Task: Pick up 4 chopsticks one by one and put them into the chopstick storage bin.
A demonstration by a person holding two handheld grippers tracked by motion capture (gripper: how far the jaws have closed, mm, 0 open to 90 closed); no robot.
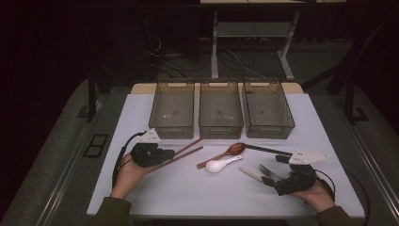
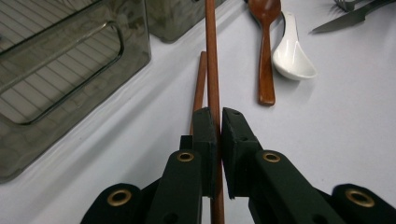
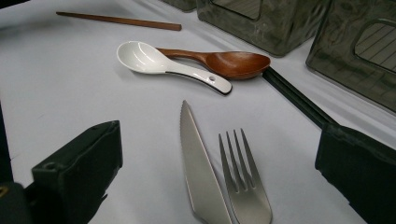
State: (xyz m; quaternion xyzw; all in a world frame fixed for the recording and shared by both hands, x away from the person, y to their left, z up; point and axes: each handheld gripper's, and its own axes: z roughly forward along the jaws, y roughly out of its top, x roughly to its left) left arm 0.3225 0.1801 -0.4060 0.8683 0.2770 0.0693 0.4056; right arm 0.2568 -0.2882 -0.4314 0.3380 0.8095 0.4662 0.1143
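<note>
1. Left gripper (image 2: 218, 128) is clamping one wooden chopstick (image 2: 212, 60) between nearly closed jaws; it is lying low over the table (image 1: 188, 188), near the left bin (image 1: 173, 110).
2. Second chopstick (image 2: 200, 81) is lying on the table just beside the held one, untouched.
3. Right gripper (image 1: 277, 181) is hovering with jaws spread wide, gripping nothing; knife (image 3: 198, 168) and fork (image 3: 243, 186) are lying between them.
4. Wooden spoon (image 3: 233, 63) and white ceramic spoon (image 3: 154, 60) are resting mid-table, touching.
5. Three bins are standing bare; middle bin (image 1: 220, 110) and right bin (image 1: 268, 110) likewise.
6. Judgement: sorting is barely starting; every utensil is waiting to be binned.
</note>
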